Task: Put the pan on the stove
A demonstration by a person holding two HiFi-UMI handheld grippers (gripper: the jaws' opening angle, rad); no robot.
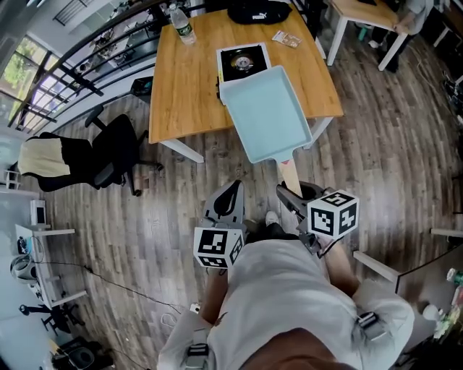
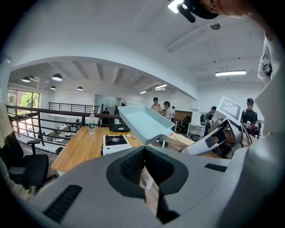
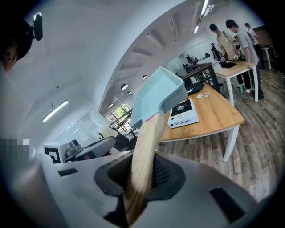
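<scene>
A light blue square pan [image 1: 266, 112] with a wooden handle [image 1: 289, 173] hangs in the air over the near edge of the wooden table [image 1: 181, 94]. My right gripper [image 1: 286, 189] is shut on that handle [image 3: 144, 151], with the pan [image 3: 156, 95] tilted up ahead of it. The portable stove [image 1: 242, 61] stands on the table just beyond the pan, also seen from the right gripper view as stove [image 3: 183, 115]. My left gripper [image 1: 235, 189] is beside the right one, its tips together and holding nothing. From the left gripper [image 2: 143, 150], the pan [image 2: 142, 121] shows to the right of the stove [image 2: 115, 141].
A water bottle [image 1: 182, 25], a black bag [image 1: 259, 13] and a small packet [image 1: 286, 38] lie at the table's far side. A black office chair [image 1: 108, 155] stands to the left on the wood floor. A second white-legged table [image 1: 369, 14] and several people are further back.
</scene>
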